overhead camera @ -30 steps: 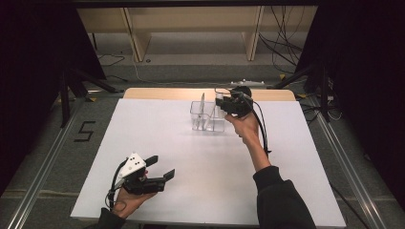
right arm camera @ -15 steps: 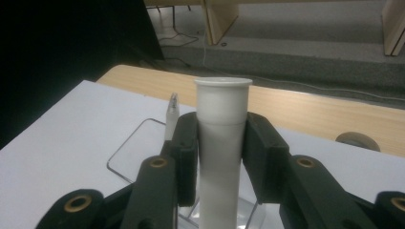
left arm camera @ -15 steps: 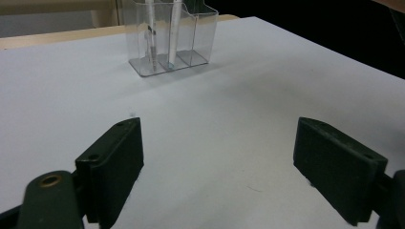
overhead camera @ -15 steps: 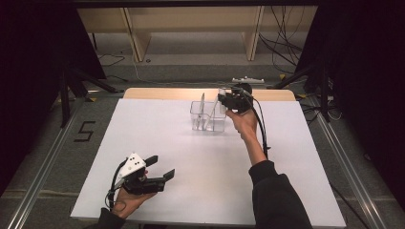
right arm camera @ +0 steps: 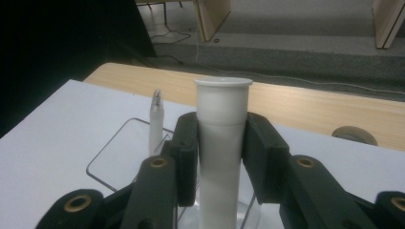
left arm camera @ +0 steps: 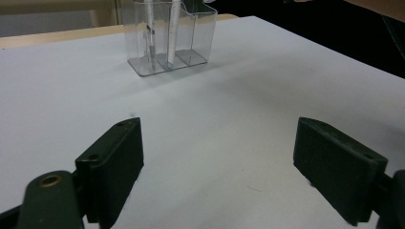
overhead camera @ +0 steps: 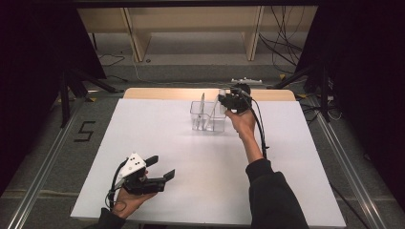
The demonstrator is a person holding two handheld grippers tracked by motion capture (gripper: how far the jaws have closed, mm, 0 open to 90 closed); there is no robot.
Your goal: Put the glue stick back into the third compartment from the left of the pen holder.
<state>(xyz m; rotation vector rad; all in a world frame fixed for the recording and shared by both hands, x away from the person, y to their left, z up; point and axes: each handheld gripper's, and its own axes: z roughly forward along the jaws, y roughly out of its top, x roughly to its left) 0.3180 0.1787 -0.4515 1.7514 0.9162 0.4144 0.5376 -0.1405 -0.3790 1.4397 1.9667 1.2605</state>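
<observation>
A clear plastic organizer [overhead camera: 208, 123] with several compartments stands at the far middle of the white table. A thin white pen [overhead camera: 202, 102] stands upright in it. My right gripper [overhead camera: 228, 101] is at the organizer's right end, shut on a white tube [right arm camera: 223, 109] held upright, its lower end down at the organizer's rim [right arm camera: 119, 138]. The pen [right arm camera: 156, 119] rises just left of the tube. My left gripper [overhead camera: 161, 167] rests near the front left of the table, open, nothing between its jaws [left arm camera: 224, 162]. From there the organizer [left arm camera: 167, 47] is far ahead.
A white board [overhead camera: 157, 133] covers the table, with a wooden strip [overhead camera: 162, 93] showing along its far edge. Beyond it are the floor, wooden shelf legs [overhead camera: 136, 38] and cables. A black cable [overhead camera: 260, 129] trails along the right forearm.
The right arm has stretched slightly farther over the table, with the tube still gripped at the organizer. The left gripper has not moved.
</observation>
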